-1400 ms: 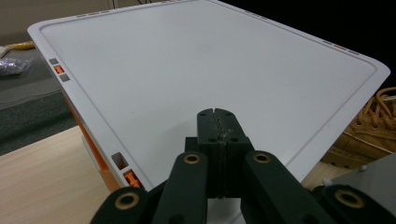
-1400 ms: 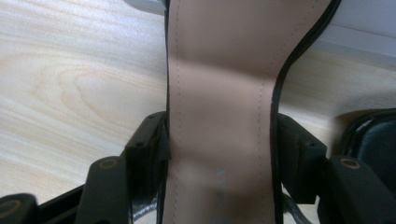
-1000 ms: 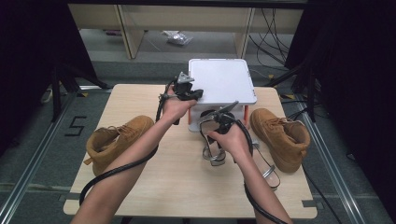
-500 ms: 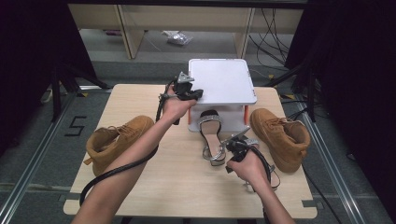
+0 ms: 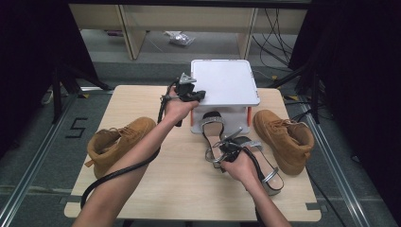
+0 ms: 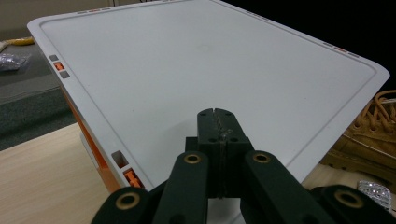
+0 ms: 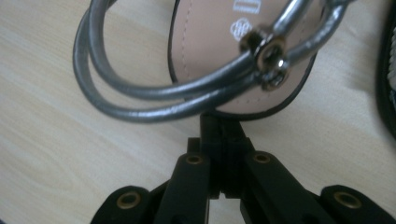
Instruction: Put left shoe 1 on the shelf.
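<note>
We see the left tool [image 5: 197, 95] held over the near-left corner of the white square-topped plastic box with orange clips [image 5: 225, 81] at the far side of the pale wooden worktop [image 5: 179, 179]; in the left gripper view its black jaws are pressed flat together with nothing between them, hovering above the box lid [image 6: 196, 70]. The right tool [image 5: 221, 152] sits low near the middle of the worktop, right at the heel end of the silver strappy high-heeled sandal [image 5: 213, 127]. In the right gripper view its jaws are shut tight, tips meeting just under the rim of the sandal's beige insole [image 7: 210, 51] and its looped silver ankle straps [image 7: 154, 93]; they have just been closing, and we cannot tell whether a strap or the sole edge is pinched between them, the tips being tucked beneath the straps. That sandal lies with its long axis running roughly from the box toward us, toe end against the foot of the box, heel and ankle straps toward the person. A second silver sandal [image 5: 265, 172] lies just to its right, slanting toward the near-right corner, partly under the right hand [image 5: 241, 168]. A tan suede lace-up boot [image 5: 116, 144] rests on the left of the worktop, and its mate [image 5: 283, 137] on the right, beside the sandals.
</note>
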The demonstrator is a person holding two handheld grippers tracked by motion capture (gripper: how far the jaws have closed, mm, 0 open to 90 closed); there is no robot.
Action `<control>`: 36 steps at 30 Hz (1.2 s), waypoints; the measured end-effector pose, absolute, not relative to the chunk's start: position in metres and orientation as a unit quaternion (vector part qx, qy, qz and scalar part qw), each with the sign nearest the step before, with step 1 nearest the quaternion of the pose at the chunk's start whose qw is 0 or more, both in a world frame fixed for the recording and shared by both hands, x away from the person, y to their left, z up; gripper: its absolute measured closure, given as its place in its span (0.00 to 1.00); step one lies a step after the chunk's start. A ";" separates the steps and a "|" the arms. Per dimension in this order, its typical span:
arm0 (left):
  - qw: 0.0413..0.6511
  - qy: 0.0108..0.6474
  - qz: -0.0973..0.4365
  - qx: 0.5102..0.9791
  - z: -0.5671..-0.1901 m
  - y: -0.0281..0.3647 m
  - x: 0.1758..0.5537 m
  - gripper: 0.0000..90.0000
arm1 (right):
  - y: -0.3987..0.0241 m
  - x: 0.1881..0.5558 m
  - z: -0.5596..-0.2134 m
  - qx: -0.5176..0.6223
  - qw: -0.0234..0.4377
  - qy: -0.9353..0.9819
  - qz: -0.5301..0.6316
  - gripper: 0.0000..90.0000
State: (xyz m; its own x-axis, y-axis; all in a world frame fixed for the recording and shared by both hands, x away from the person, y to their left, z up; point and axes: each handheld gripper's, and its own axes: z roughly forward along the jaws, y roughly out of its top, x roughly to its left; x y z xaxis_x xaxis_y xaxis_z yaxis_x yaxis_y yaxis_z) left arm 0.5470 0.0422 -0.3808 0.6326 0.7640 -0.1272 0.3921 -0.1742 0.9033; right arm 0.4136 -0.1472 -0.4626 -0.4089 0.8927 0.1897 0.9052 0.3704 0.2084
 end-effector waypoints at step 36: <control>0.485 0.391 0.190 0.759 -0.375 0.038 0.546 1.00 | -0.138 0.416 -0.448 -0.581 0.003 -0.792 -0.186 1.00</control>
